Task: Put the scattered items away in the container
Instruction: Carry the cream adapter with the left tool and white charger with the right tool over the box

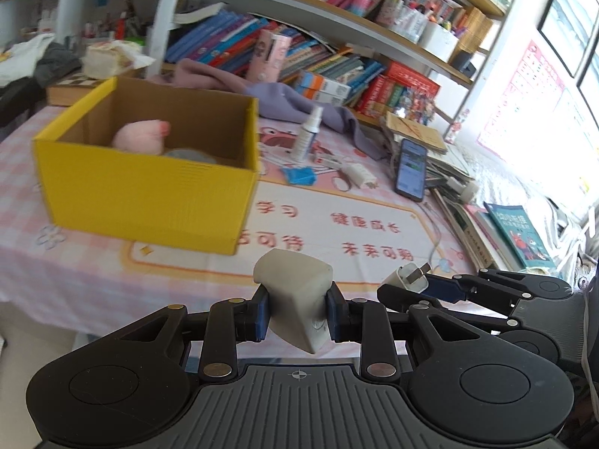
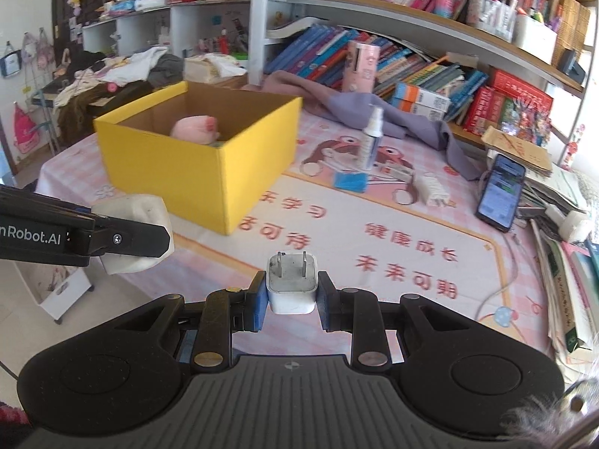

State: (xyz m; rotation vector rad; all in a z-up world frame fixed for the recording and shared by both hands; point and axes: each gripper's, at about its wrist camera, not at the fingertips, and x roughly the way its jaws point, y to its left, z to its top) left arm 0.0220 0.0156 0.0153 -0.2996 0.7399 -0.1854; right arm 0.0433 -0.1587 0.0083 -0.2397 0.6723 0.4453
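Observation:
A yellow cardboard box (image 1: 149, 191) (image 2: 194, 172) stands open on the pink table mat, with a pink plush toy (image 1: 140, 136) (image 2: 194, 129) inside. My left gripper (image 1: 297, 312) is shut on a white wedge-shaped block (image 1: 295, 295), held above the table's front edge, below and right of the box. In the right wrist view that block (image 2: 131, 232) shows at the left. My right gripper (image 2: 291, 299) is shut on a white plug adapter (image 2: 291, 288), prongs pointing forward. It also shows beside the left gripper, the adapter (image 1: 408, 278) at its tip.
On the mat beyond lie a white spray bottle (image 2: 370, 142), a blue packet (image 2: 350, 181), a white power strip (image 2: 432, 189) and a phone (image 2: 501, 192) with a lit screen. A purple cloth (image 2: 374, 108) lies before crowded bookshelves. Stacked books (image 1: 513, 235) line the right edge.

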